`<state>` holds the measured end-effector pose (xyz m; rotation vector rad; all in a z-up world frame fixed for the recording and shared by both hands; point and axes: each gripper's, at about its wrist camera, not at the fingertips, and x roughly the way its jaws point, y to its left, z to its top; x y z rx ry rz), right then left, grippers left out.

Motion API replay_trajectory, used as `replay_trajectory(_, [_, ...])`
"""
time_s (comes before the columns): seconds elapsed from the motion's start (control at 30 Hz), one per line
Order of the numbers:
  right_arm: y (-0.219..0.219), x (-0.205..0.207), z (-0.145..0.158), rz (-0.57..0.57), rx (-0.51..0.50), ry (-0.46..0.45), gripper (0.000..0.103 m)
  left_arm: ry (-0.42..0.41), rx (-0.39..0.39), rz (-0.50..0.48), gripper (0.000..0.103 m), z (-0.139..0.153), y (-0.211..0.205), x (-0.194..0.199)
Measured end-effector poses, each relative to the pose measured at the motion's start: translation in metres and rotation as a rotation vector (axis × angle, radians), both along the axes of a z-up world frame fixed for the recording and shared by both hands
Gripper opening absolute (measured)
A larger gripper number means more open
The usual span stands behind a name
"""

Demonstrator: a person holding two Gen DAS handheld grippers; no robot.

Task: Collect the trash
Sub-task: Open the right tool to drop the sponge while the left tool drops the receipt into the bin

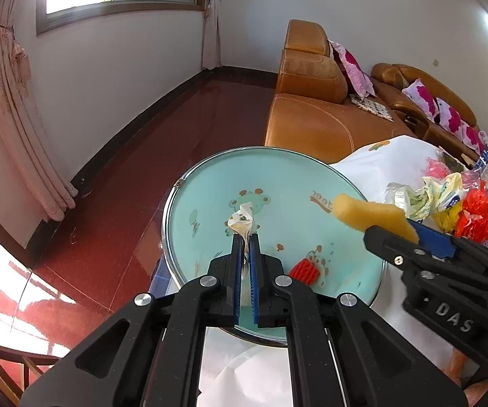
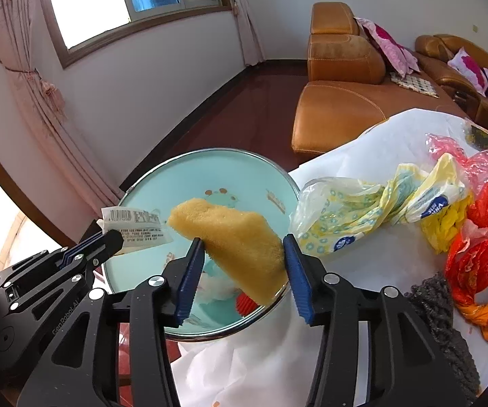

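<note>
A teal basin (image 1: 278,183) with a cartoon print stands at the edge of the white-covered table. My left gripper (image 1: 245,237) is shut on a crumpled white wrapper (image 1: 242,218) and holds it above the basin's middle. From the right, my right gripper (image 1: 410,234) reaches over the basin rim with a yellow sponge (image 1: 366,213) sticking out of it. In the right wrist view the sponge (image 2: 237,234) spans both blue pads of the right gripper (image 2: 242,240) and tilts down over the basin (image 2: 250,169). The left gripper (image 2: 115,237) with its printed wrapper (image 2: 135,224) shows at left. A red ribbed piece (image 1: 306,271) lies inside.
Crumpled plastic bags (image 2: 379,210) and red wrappers (image 2: 481,254) lie on the white cloth (image 2: 362,149) to the right, beside a grey knitted item (image 2: 437,302). An orange leather sofa (image 2: 339,108) stands behind the table. Red floor drops away left of the basin.
</note>
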<state>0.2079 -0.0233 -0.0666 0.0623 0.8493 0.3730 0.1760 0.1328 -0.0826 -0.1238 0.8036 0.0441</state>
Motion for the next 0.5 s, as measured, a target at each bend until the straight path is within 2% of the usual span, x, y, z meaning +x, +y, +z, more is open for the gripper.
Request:
replay_trajectory(0.1, [0.0006,0.0004,0.0001,0.003,-0.006,-0.001,0.051,0.006,0.006,0.005,0.005,-0.0006,0.0009,0.0005])
replay_trajectory(0.43, [0.0007,-0.0001,0.0035,0.029,0.025,0.005,0.07,0.008,-0.003,0.011,0.006,0.0005,0.0039,-0.0012])
replay_trajectory(0.5, [-0.0001,-0.0005,0.0051,0.024,0.025,0.004,0.071,0.01,-0.003,0.01,0.006,0.0006,0.0034,-0.001])
